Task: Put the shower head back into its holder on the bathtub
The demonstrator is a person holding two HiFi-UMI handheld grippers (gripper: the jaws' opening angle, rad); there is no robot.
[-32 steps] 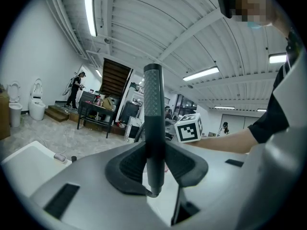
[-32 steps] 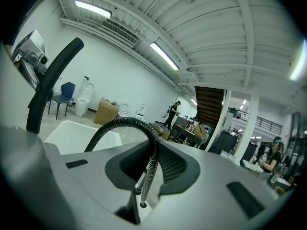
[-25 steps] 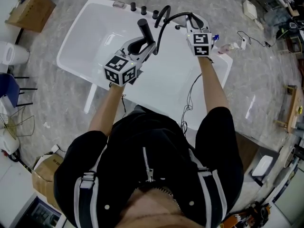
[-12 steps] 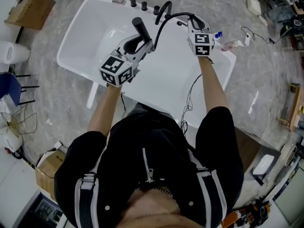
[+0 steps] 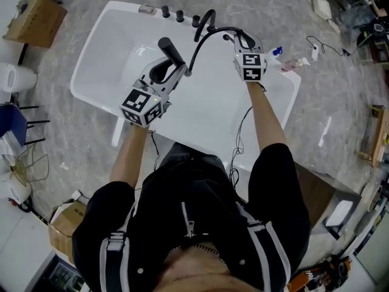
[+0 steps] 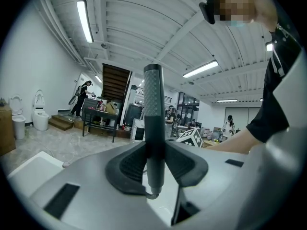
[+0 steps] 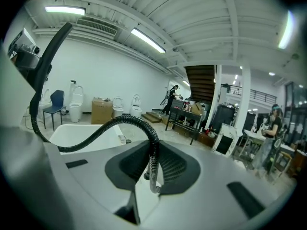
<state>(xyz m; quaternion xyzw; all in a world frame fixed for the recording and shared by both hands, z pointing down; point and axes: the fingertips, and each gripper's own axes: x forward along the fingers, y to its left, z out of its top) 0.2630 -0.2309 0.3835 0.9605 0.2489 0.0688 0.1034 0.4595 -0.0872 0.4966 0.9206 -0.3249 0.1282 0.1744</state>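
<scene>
Dark grey stick-shaped shower head [image 5: 169, 50]: over the white bathtub [image 5: 103, 53], towards its far rim. The left gripper [image 5: 180, 70] jaws are clamped on its lower stem, hiding part of the stem.
Black ribbed hose [image 5: 203, 38]: the right gripper [image 5: 234, 38] jaws are clamped on it.
Black fittings [image 5: 180, 16] on the far rim: too small to tell which is the holder.

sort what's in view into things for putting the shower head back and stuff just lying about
For the job:
- shower head, clamped in the left gripper
- hose, clamped in the right gripper
- bathtub
- fittings on its rim

Lying about:
- cardboard box
- blue chair
- toilet
</scene>
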